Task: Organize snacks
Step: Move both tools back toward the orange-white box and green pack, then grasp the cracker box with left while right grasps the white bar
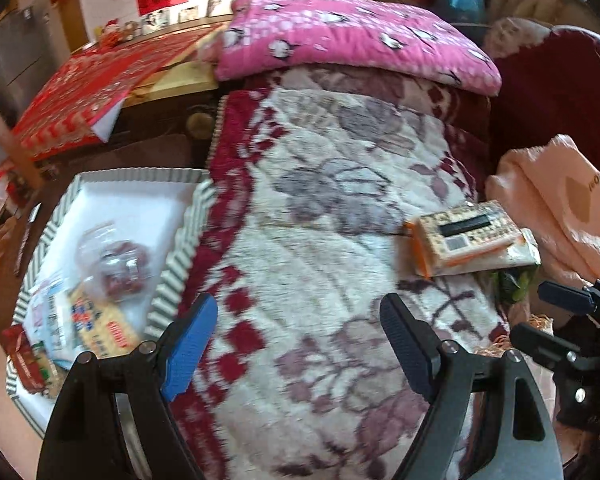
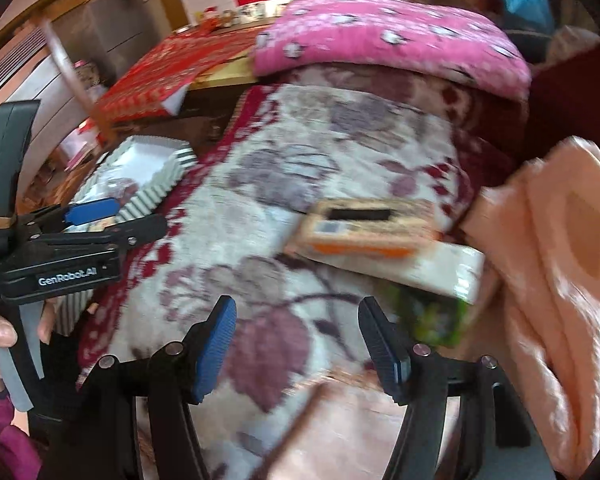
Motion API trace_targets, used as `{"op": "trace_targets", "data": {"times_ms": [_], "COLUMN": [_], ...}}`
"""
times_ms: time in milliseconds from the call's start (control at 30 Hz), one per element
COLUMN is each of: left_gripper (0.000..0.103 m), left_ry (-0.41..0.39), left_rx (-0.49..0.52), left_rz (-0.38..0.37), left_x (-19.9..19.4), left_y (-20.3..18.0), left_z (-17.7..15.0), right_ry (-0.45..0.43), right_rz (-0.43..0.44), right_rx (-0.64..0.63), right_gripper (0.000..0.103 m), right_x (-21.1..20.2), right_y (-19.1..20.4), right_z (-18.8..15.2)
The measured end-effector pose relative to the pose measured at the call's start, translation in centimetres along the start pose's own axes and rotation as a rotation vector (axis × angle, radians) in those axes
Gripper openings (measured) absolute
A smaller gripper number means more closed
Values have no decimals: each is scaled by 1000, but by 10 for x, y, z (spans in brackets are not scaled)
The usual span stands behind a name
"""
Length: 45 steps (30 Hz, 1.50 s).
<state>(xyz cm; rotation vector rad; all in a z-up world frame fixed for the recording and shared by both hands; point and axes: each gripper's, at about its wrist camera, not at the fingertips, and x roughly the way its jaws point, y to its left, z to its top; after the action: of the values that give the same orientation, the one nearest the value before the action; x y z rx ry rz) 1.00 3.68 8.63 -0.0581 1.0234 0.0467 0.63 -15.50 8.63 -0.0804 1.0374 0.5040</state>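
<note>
Left wrist view: the left tongs [image 1: 298, 338] hang wide open over a plush cream blanket with maroon and mauve flowers [image 1: 324, 200], nothing between the blue pad and the black pad. Ahead and to the right, well apart from these tongs, a flat cream-and-orange printed snack box [image 1: 462, 232] lies on a white wrapped packet [image 1: 512, 258] near the blanket's right edge, with a green wrapper [image 1: 510, 282] peeking from under them. Off the blanket's left edge stands a white tray with a green-and-white striped fluted rim [image 1: 180, 256]; inside it are a clear bag of dark red snacks [image 1: 118, 266], a yellow packet [image 1: 108, 326] and a red packet [image 1: 26, 362]. A pink pillow with white dots [image 1: 356, 34] lies across the blanket's far end. The right tongs [image 1: 540, 312] show at the lower right edge.

Right wrist view, blurred: the right tongs [image 2: 300, 346] are empty, their jaws parting. The snack box [image 2: 370, 226] lies just ahead of the black pad and slightly right, on the white packet [image 2: 440, 270], the green wrapper [image 2: 432, 318] just beside that pad. A peach-pink cloth [image 2: 552, 280] is bunched at the right. The left tongs [image 2: 118, 216] reach in from the left, open, before the striped tray [image 2: 156, 192].
</note>
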Motion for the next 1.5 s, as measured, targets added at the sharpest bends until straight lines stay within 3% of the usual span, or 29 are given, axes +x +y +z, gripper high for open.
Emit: {"op": "trace_targets", "data": {"times_ms": [200, 300, 667, 733, 833, 1067, 1367, 1433, 1500], "left_gripper": [83, 83, 87, 89, 90, 90, 90, 85, 62], "left_ry": [35, 22, -27, -7, 16, 46, 133, 135, 109], "left_rx": [32, 81, 437, 521, 618, 792, 810, 800, 796], "left_rz": [-40, -101, -395, -479, -533, -612, -625, -627, -590], "left_x": [18, 22, 45, 52, 60, 70, 97, 100, 100], "left_y": [-25, -37, -91, -100, -111, -138, -149, -148, -147], "left_z": [6, 10, 39, 43, 46, 48, 57, 58, 58], "right_ry": [13, 10, 16, 16, 15, 21, 20, 18, 18], "right_rz": [-25, -23, -19, -20, -21, -18, -7, -8, -8], "right_rx": [63, 82, 120, 130, 150, 188, 210, 217, 221], "right_gripper": [68, 69, 70, 70, 70, 71, 71, 71, 71], "right_x": [0, 0, 5, 4, 5, 10, 14, 14, 14], "right_y": [-33, -42, -60, -64, -71, -83, -90, -91, -91], "right_z": [-5, -7, -11, -12, -14, -15, -15, -15, -15]}}
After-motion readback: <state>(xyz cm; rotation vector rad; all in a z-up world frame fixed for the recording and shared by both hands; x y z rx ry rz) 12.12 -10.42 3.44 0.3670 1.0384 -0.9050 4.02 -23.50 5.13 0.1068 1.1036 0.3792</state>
